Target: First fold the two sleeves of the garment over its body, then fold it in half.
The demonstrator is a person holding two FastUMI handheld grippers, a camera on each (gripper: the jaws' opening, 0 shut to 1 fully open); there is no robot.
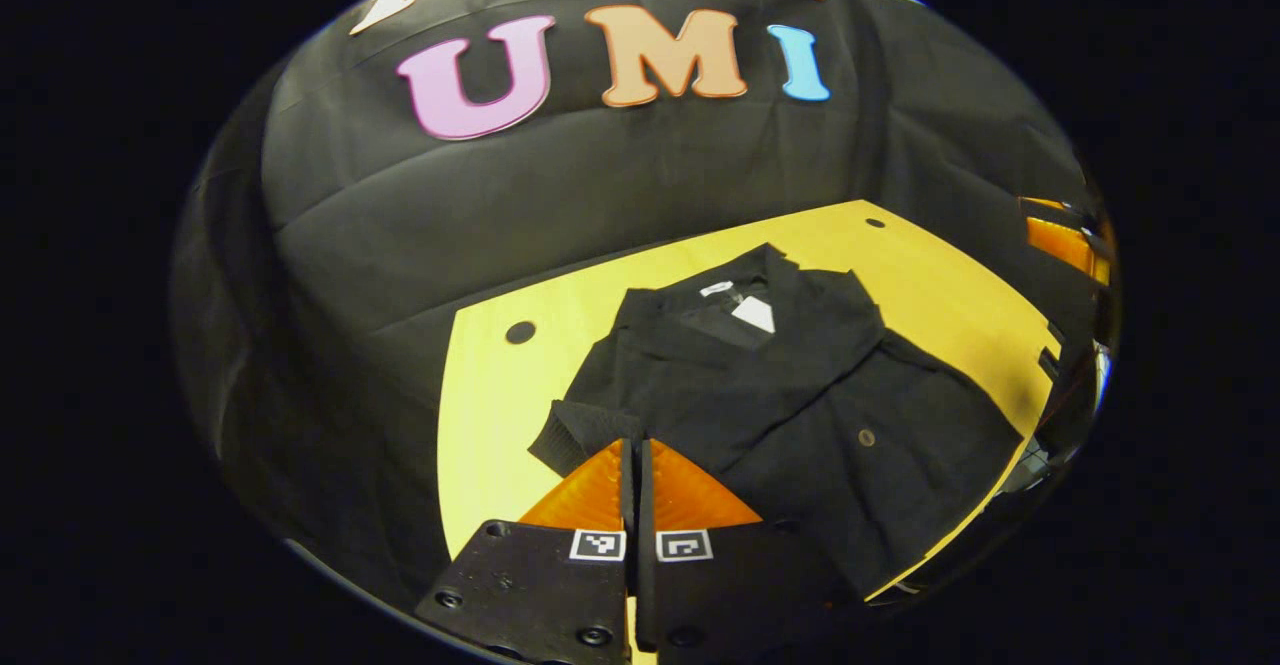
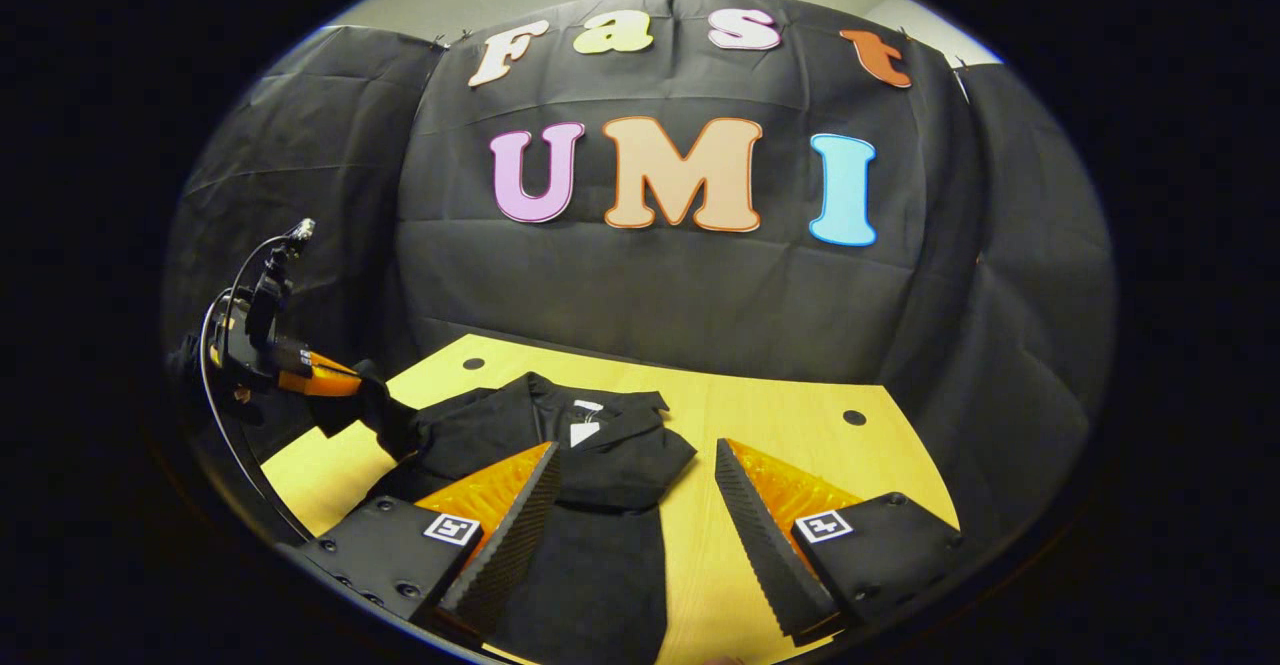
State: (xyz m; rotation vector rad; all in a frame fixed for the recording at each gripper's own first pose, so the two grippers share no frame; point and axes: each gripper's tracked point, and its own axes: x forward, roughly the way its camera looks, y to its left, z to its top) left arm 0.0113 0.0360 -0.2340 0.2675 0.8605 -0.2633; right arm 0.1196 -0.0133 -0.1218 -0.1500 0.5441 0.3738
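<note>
- Two fingers of the left gripper (image 1: 634,455) sit at the near edge of the left gripper view. They are pressed together, and the ribbed cuff (image 1: 585,430) of a sleeve is pinched between their tips.
- That black garment (image 1: 800,415) lies on the yellow table (image 1: 480,415). Its collar and a small white tag (image 1: 755,313) are at the far end. One round button (image 1: 866,437) shows on its front.
- Over in the right gripper view, the right gripper (image 2: 640,465) hangs above the near part of the garment (image 2: 590,505). Its two fingers are wide apart and hold nothing.
- One finger is over the black cloth. The other is over bare table (image 2: 800,415) to the right.
- Far off on the left of that view is the left gripper (image 2: 335,377). It holds the sleeve (image 2: 385,415) up off the table, out past the left edge.
- A dark round hole (image 2: 853,417) is in the table top on the far right.
</note>
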